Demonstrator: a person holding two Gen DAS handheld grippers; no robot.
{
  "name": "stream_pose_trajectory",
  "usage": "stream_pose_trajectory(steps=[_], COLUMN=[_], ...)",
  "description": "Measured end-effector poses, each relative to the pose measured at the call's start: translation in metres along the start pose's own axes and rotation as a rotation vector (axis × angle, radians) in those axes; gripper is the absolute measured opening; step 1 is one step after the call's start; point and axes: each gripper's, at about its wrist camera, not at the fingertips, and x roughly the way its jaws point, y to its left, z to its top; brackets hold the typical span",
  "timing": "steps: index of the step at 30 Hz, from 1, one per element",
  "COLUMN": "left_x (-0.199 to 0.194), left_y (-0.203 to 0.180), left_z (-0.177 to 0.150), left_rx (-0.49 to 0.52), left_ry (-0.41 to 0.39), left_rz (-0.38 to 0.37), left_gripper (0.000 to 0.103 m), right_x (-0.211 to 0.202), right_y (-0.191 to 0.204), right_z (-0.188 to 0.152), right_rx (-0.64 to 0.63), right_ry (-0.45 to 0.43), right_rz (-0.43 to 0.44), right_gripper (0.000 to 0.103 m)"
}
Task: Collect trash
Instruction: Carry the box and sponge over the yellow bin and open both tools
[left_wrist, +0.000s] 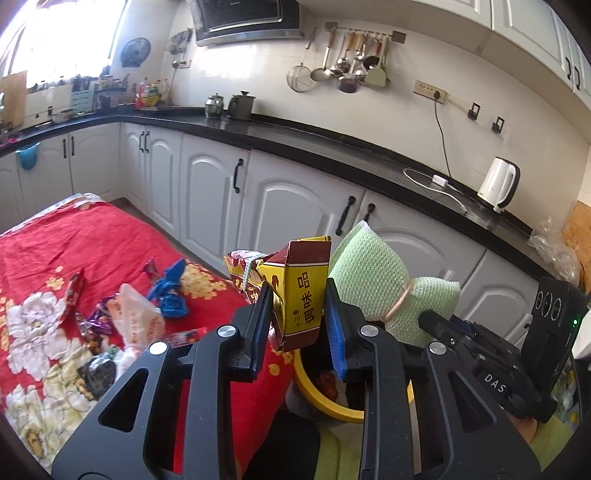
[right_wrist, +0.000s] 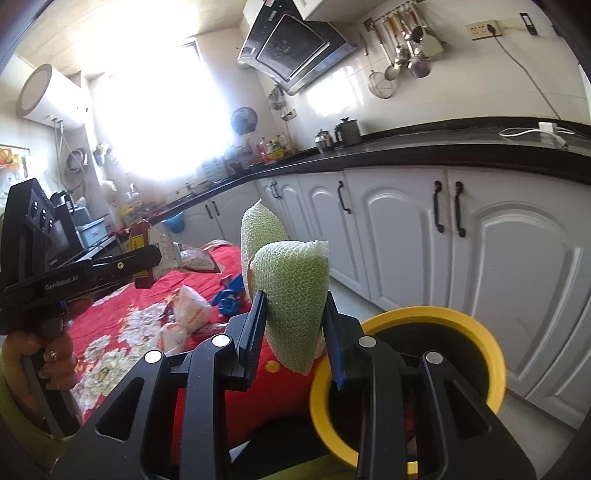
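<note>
My left gripper (left_wrist: 297, 325) is shut on a yellow and maroon seasoning packet (left_wrist: 301, 295), held above the edge of the red cloth, beside the yellow-rimmed bin (left_wrist: 314, 391). My right gripper (right_wrist: 295, 332) is shut on a green foam net sleeve (right_wrist: 291, 295) bound with a rubber band; the same green foam net sleeve (left_wrist: 373, 277) shows in the left wrist view just right of the packet. The yellow-rimmed bin (right_wrist: 469, 321) stands low on the floor, right of the right gripper. In the right wrist view the left gripper (right_wrist: 147, 267) with its packet (right_wrist: 142, 240) appears at the left.
A table under a red flowered cloth (left_wrist: 92, 240) carries several wrappers, a blue bag (left_wrist: 171, 291) and a white plastic bag (left_wrist: 136, 317). White cabinets (left_wrist: 288, 206) under a black counter (left_wrist: 332, 144) run behind, with a white kettle (left_wrist: 498, 184). A hand (right_wrist: 55, 358) grips the left tool.
</note>
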Motion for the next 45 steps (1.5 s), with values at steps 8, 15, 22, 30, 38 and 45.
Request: stream_pose_trajectory(steps=[8,15,22,30,38,45], left_x=[0.018,0.037,0.056,0.080,0.105,0.126], left_y=[-0.021,-0.038,-0.053,-0.065,-0.071,-0.074], left_z=[-0.003,-0.009,-0.017,-0.026,-0.040,-0.051], left_rx=[0.028,0.046,0.060,0.062,0.043,0.034], left_ry=[0.021,0.043,0.070,0.111,0.165,0.214], left_rz=[-0.045,-0.082,-0.122,-0.158,-0.191,-0.214], left_gripper=[0.021,0.021,0.021,0.021,0.021,0.021], right_x=[-0.008,-0.012,-0.013,-0.008,-0.001,0.006], right_y=[-0.030,-0.053,-0.077,-0.100,-0.118,-0.129], right_z=[-0.003,-0.008,-0.016,-0.026,-0.038,-0.048], right_rx=[0.045,0.079,0.122,0.166,0.197,0.224], right_ry=[-0.006,-0.001,0.017,0.049,0.089,0.126], right_rz=[-0.053,-0.105,-0.156,-0.214,-0.256,-0.276], right_gripper=[0.029,0.029,0.029,0.029,0.029,0.029])
